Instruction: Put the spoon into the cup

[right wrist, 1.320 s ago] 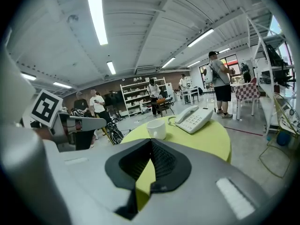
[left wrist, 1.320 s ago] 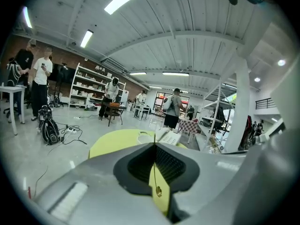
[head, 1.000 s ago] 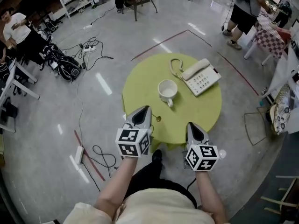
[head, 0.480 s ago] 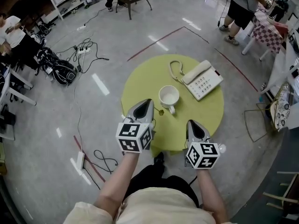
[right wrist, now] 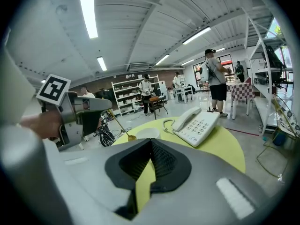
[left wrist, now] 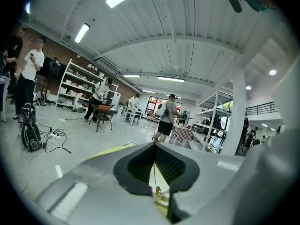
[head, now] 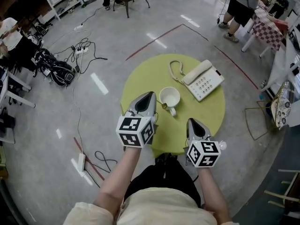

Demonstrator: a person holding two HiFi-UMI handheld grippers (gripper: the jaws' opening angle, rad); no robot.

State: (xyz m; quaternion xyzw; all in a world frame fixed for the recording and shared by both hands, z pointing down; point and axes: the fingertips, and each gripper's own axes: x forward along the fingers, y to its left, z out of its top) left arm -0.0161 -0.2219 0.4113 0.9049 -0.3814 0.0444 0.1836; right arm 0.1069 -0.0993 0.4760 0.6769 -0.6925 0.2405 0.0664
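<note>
A white cup (head: 168, 96) stands near the middle of the round yellow-green table (head: 206, 111), its handle towards me. My left gripper (head: 150, 95) is shut on the thin handle of a gold spoon (head: 163, 106). The spoon's bowl hangs just left of the cup's handle, beside the rim. In the left gripper view the spoon (left wrist: 158, 190) dangles from the closed tips of the left gripper (left wrist: 154, 145). My right gripper (head: 191, 121) hovers over the table's near right edge, shut and holding nothing. The right gripper view shows the spoon (right wrist: 123, 130) slanting down towards the cup (right wrist: 148, 133).
A white desk phone (head: 201, 78) with a coiled cord (head: 175, 69) lies at the back right of the table. Cables and a power strip (head: 79, 156) lie on the floor at left. People stand at the far right, near a checkered table (head: 274, 32).
My left gripper has carried the spoon forward and slightly up, from the table's near edge to the cup's side. The right gripper has shifted only a little.
</note>
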